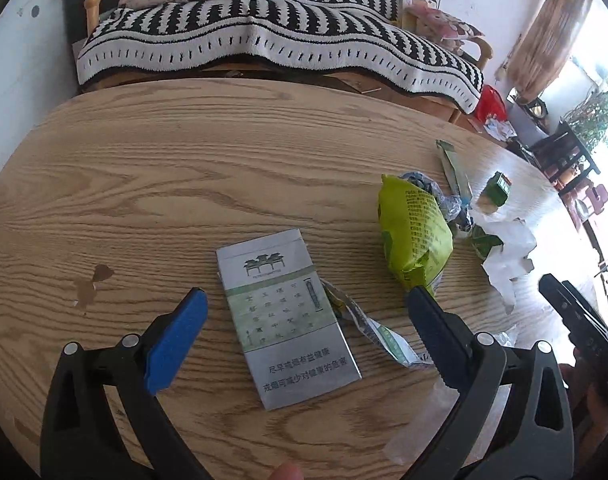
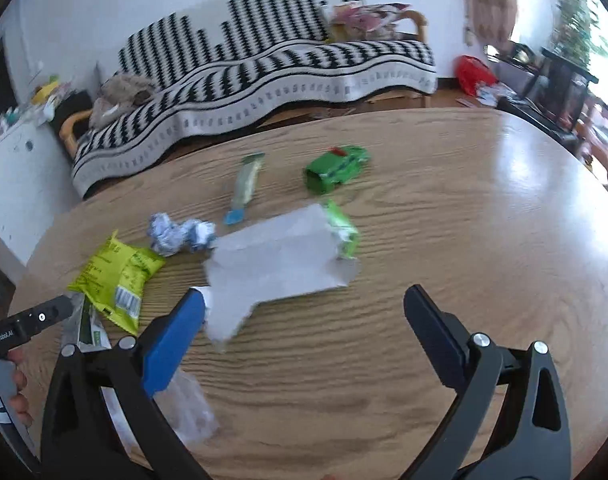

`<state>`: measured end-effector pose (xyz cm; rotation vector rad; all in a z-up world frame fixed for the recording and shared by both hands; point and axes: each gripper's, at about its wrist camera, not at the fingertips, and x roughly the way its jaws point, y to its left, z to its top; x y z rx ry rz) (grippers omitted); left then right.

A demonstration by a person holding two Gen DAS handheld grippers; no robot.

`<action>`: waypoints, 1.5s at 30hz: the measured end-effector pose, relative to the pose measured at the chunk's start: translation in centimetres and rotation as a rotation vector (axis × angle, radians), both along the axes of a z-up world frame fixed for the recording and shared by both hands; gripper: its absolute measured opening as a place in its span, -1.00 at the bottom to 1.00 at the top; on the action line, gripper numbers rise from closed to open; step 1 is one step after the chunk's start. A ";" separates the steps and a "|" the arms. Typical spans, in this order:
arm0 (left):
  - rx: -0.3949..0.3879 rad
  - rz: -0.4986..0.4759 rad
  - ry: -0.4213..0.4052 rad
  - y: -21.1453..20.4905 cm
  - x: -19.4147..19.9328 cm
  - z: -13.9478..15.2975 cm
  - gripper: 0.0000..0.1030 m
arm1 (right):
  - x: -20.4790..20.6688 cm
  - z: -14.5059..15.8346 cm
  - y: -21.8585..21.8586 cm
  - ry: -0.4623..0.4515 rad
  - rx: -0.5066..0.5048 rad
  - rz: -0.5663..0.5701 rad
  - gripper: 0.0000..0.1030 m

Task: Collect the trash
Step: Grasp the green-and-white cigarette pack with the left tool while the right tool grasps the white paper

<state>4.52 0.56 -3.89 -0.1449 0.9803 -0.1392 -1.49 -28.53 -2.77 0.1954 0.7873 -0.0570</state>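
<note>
Left gripper [image 1: 304, 304]: jaws wide, empty, straddling the cigarette pack [image 1: 286, 320] on the counter [image 1: 184, 160]. Right gripper [image 2: 304, 304]: jaws wide, empty, near the torn paper [image 2: 276, 256]. Farther off lie the yellow bag [image 2: 116, 276], foil wad [image 2: 180, 234], stick wrapper [image 2: 246, 182] and green box [image 2: 336, 168]. Judgement: nothing collected yet; all trash remains.

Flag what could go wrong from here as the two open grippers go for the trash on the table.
1. The cigarette pack lies flat on the wooden table between the open left gripper's fingers; they may slide over it rather than catch an edge.
2. The torn white paper partly covers a green wrapper; the open right gripper could drag both and scatter them.
3. The grippers work close together near the yellow-green snack bag and could collide.
</note>
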 end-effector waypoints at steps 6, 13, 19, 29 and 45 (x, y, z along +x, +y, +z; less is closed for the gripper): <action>0.020 0.033 0.021 1.1 0.5 -0.8 0.89 | 3.6 -0.2 2.1 0.036 -0.097 0.039 0.87; 0.087 0.026 0.039 1.8 1.3 -2.6 0.89 | 7.6 -2.3 2.2 0.132 -0.127 0.049 0.88; 0.048 0.030 0.018 2.7 0.7 -2.0 0.13 | 7.3 -2.9 1.5 0.120 -0.104 0.086 0.82; -0.032 0.038 -0.022 3.7 0.1 -0.6 0.06 | 5.2 -0.9 0.0 0.043 -0.027 0.042 0.81; -0.023 0.048 -0.061 4.6 -0.2 0.4 0.06 | 3.8 0.4 -0.5 0.019 -0.002 -0.015 0.81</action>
